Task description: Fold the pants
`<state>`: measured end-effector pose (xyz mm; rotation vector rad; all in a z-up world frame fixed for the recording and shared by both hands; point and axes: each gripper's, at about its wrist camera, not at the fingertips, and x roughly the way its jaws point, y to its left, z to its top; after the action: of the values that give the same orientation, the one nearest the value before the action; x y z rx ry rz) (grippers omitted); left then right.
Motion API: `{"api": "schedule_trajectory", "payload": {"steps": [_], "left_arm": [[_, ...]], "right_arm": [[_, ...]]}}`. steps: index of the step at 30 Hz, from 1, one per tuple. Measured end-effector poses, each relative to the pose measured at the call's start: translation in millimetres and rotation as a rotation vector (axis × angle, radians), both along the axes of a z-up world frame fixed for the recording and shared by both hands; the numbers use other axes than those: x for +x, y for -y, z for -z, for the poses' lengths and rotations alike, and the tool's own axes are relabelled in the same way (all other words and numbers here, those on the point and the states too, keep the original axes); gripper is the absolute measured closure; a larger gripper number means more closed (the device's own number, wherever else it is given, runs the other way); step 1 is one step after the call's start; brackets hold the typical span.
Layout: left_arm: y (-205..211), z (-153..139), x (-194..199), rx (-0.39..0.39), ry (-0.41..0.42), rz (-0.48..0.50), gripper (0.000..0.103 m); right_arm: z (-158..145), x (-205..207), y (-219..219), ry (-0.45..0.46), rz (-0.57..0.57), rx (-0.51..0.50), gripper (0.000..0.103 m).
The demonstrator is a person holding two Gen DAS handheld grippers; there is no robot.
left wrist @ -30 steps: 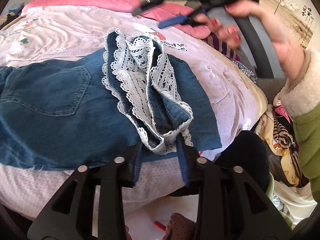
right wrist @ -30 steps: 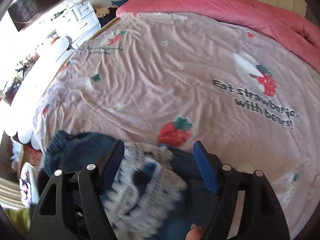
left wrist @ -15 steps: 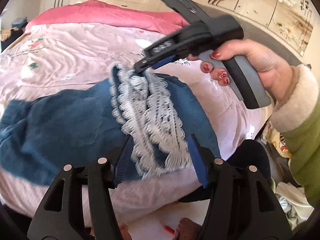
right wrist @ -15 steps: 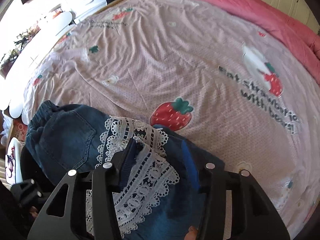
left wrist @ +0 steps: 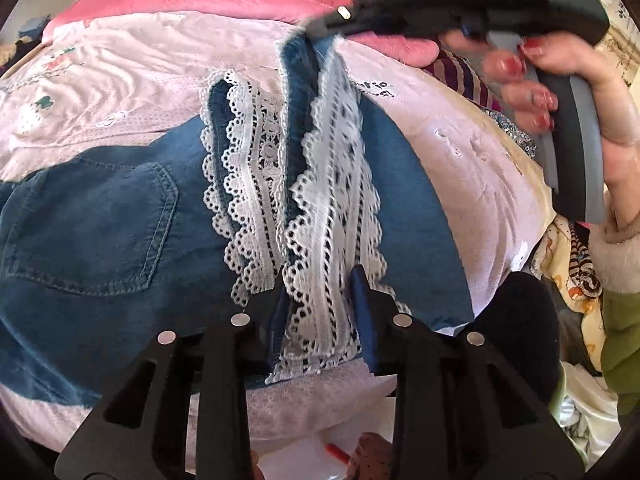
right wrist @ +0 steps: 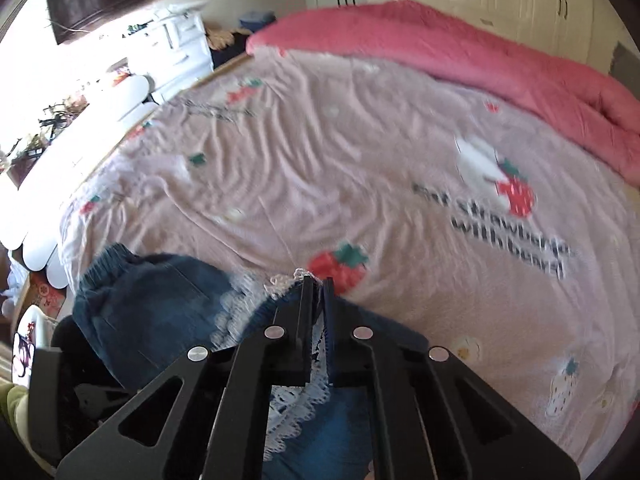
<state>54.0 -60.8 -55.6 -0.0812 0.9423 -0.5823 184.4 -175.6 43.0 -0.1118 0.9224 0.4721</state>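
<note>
Pants (left wrist: pixel 100 216) blue denim, white lace hems (left wrist: pixel 328 200) bunched

We saw blue denim pants (left wrist: pixel 100 232) edged at the hem with white openwork lace trim (left wrist: pixel 328 208). The bed sheet (right wrist: pixel 360 160) was pale pink, printed with red strawberries, green leaves and dark lettering. Behind it lay a deep pink blanket (right wrist: pixel 460 48). Both grippers were black with blue pads; the fingernails (left wrist: pixel 536 46) were painted red.
</note>
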Motion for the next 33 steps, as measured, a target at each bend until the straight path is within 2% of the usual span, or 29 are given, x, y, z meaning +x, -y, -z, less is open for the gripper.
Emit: {"api": "schedule_trajectory", "payload": {"steps": [2, 5, 7, 9, 11, 15, 19, 23, 27, 33], "left_arm": [[-3.4, 1.8, -1.6, -0.008, -0.011, -0.008, 0.080], [-7.5, 3.9, -4.0, -0.012, -0.025, -0.008, 0.080], [-6.7, 3.9, -5.8, -0.011, -0.027, -0.003, 0.080], [-7.3, 4.3, -8.0, -0.009, -0.025, 0.006, 0.080], [-6.8, 5.0, -8.9, -0.011, -0.029, 0.012, 0.081], [-8.5, 4.7, -10.3, -0.016, -0.033, 0.021, 0.080], [-11.8, 3.0, -15.1, -0.012, -0.033, 0.028, 0.080], [-14.1, 4.2, -18.4, 0.002, -0.036, 0.033, 0.080], [-11.7, 5.5, -18.3, 0.020, -0.037, 0.029, 0.080], [-10.8, 8.2, -17.8, 0.027, -0.037, 0.027, 0.080]], "right_arm": [[1.2, 1.1, -18.1, 0.033, -0.038, -0.045, 0.099], [20.7, 13.5, -39.7, -0.017, -0.092, -0.080, 0.097], [24.5, 20.7, -31.7, -0.069, -0.100, -0.008, 0.094], [16.3, 23.3, -8.0, -0.077, -0.068, 0.103, 0.087], [8.5, 24.7, 14.9, -0.053, -0.032, 0.127, 0.071], [9.9, 18.5, 52.7, -0.042, 0.009, 0.009, 0.070], [32.6, 6.0, 66.8, -0.057, -0.016, -0.115, 0.070], [54.1, 0.1, 63.2, -0.082, -0.037, -0.137, 0.070], [76.7, 15.4, 49.0, -0.112, 0.000, -0.183, 0.070], [98.7, 37.0, 42.6, -0.091, 0.055, -0.276, 0.070]]}}
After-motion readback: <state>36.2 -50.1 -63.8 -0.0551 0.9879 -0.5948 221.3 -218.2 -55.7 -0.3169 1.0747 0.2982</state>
